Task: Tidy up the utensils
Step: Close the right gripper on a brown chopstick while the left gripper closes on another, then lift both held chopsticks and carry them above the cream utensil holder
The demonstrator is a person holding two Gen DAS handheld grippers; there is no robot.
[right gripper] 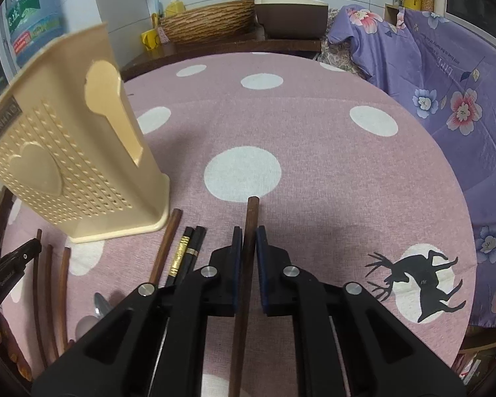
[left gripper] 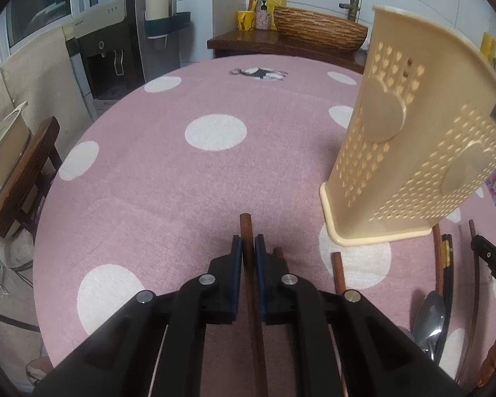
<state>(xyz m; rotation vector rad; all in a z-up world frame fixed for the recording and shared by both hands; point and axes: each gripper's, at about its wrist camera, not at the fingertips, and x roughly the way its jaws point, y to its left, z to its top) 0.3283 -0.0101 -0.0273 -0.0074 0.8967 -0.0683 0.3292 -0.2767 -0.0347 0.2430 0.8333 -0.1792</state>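
My left gripper [left gripper: 247, 243] is shut on a brown wooden chopstick [left gripper: 246, 231] whose end sticks out past the fingers. My right gripper [right gripper: 247, 235] is shut on another brown wooden chopstick [right gripper: 250, 215]. A beige perforated utensil holder [left gripper: 410, 132] stands upright on the pink dotted tablecloth [left gripper: 188, 182], right of the left gripper; it also shows in the right wrist view [right gripper: 66, 165], left of the right gripper. Loose brown chopsticks [right gripper: 167, 244], black chopsticks with gold bands [right gripper: 186, 251] and a metal spoon [left gripper: 428, 317] lie on the cloth near the holder's base.
A round table carries the pink cloth. A wooden counter with a woven basin [left gripper: 317, 29] stands behind. A water dispenser [left gripper: 115, 53] and a chair [left gripper: 23, 172] are at the left. A purple floral cover [right gripper: 446, 82] drapes furniture at the right.
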